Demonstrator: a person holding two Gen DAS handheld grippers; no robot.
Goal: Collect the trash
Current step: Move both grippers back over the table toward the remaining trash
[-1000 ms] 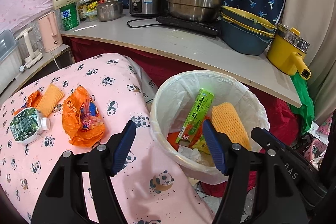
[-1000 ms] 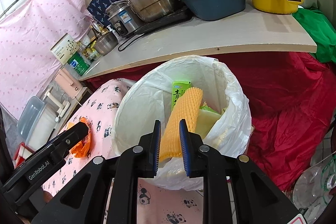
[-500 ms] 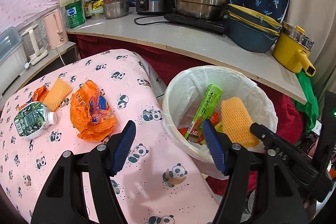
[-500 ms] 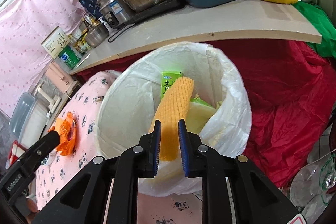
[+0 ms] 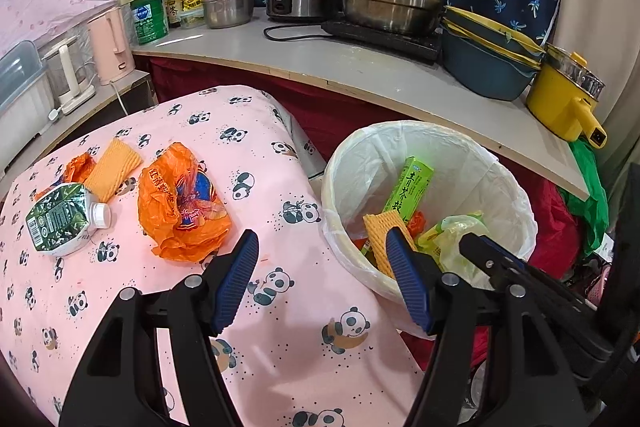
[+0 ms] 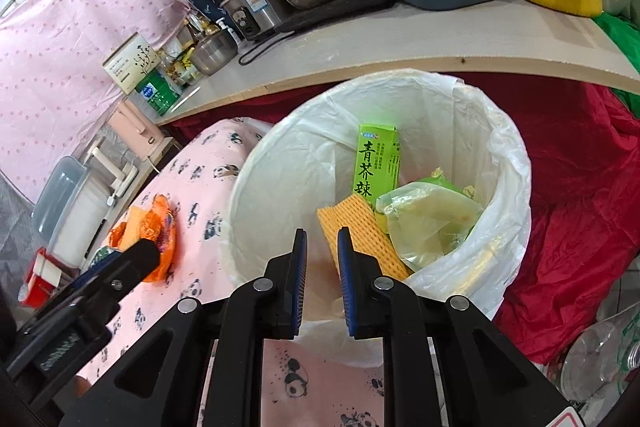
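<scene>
Right gripper: jaws a narrow gap apart, nothing between them, tips over the near rim of the trash bin. Left gripper: jaws wide apart, empty, straddling the gap between the panda-print tablecloth and the bin.

Yellow foam net lies loose inside the bin, touching neither gripper. Long axis slants from upper left to lower right in the right wrist view, with the low end hidden behind the right-hand finger. Green carton stands on end just behind it, long axis near vertical, top toward the upper frame, leaning on the liner wall. Clear plastic bag sits crumpled right of the net, touching it.

Left wrist view only:
- drink pouch flat on the cloth at left, white cap pointing right
- second foam net just above it, long axis diagonal
- orange plastic bag, crumpled, centre-left

In the right wrist view the left gripper's arm hides most of these, and only the orange bag shows clearly.

Right wrist view only: clear plastic bottle on the floor, lower right.
</scene>
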